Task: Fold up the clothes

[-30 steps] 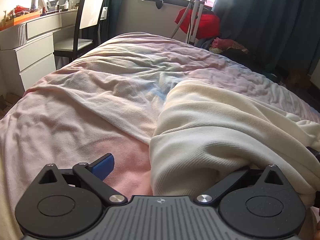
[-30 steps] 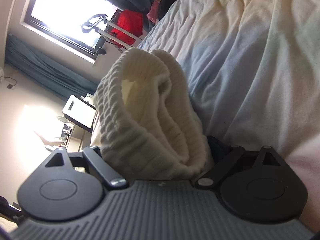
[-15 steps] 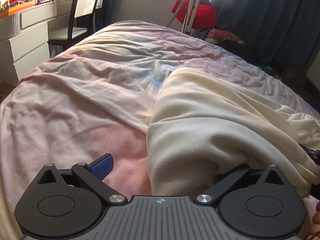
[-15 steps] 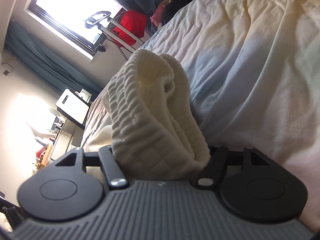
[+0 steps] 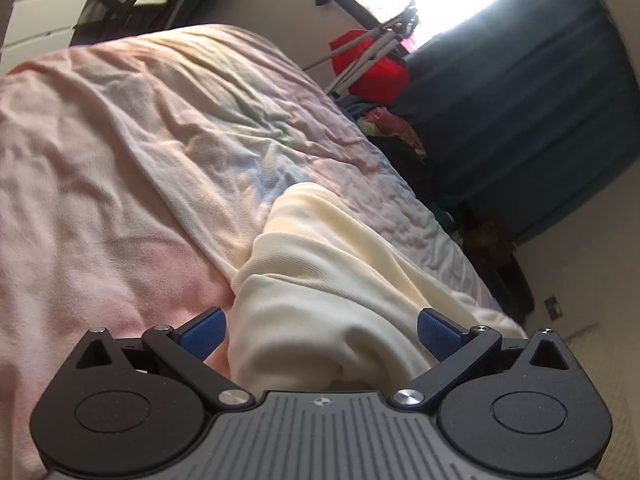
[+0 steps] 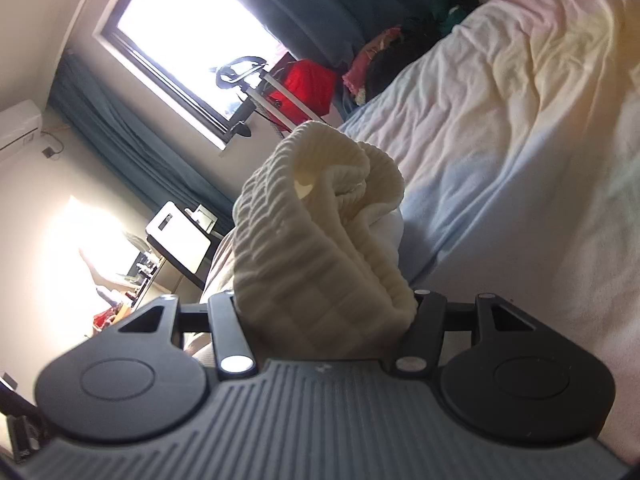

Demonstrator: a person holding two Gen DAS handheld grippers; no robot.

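A cream knitted sweater (image 5: 340, 264) lies on the pale pink and blue bedspread (image 5: 120, 168). Its near fold sits between the blue pads (image 5: 202, 330) of my left gripper (image 5: 320, 332). That gripper is open, and the left pad stands apart from the cloth. In the right wrist view the sweater's ribbed hem (image 6: 316, 216) stands bunched up between the black fingers (image 6: 224, 312) of my right gripper (image 6: 324, 304). Its jaws are closing and squeeze the hem, hiding the pads.
Dark teal curtains (image 5: 520, 112) hang by a bright window (image 6: 192, 32). A red bag on a metal stand (image 5: 372, 64) and a heap of clothes (image 5: 392, 128) lie beyond the bed. A white chair (image 6: 178, 236) and desk stand along the wall.
The left gripper has rolled and shifted, tilting its view, and its right blue pad now shows beside the fold. The right jaws have narrowed onto the ribbed hem and lifted it slightly.
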